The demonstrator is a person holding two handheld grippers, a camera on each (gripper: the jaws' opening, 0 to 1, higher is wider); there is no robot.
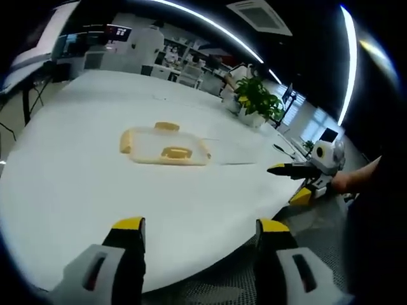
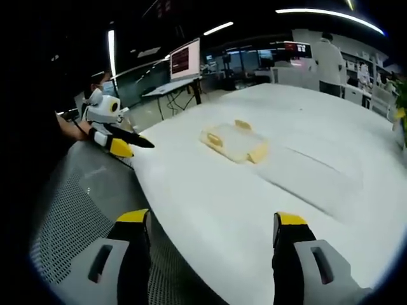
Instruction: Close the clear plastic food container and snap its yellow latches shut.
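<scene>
The clear plastic container (image 1: 166,145) with yellow latches (image 1: 176,152) rests on the white table (image 1: 76,190), well ahead of my left gripper (image 1: 201,225). That gripper is open with nothing between its yellow-tipped jaws, hovering at the table's near edge. In the right gripper view the container (image 2: 234,141) lies beyond my right gripper (image 2: 212,218), which is also open and holds nothing. A faint clear flat shape (image 2: 311,171) lies next to the container; I cannot tell whether it is the lid. Each gripper shows in the other's view: the right gripper (image 1: 296,170) and the left gripper (image 2: 121,141), both off the table's side.
A potted plant (image 1: 257,98) stands at the far end of the table. A person in a white coat (image 2: 329,57) stands beyond it, and desks with a monitor (image 2: 184,58) are behind. Grey perforated mesh (image 2: 82,210) lies below the table's edge.
</scene>
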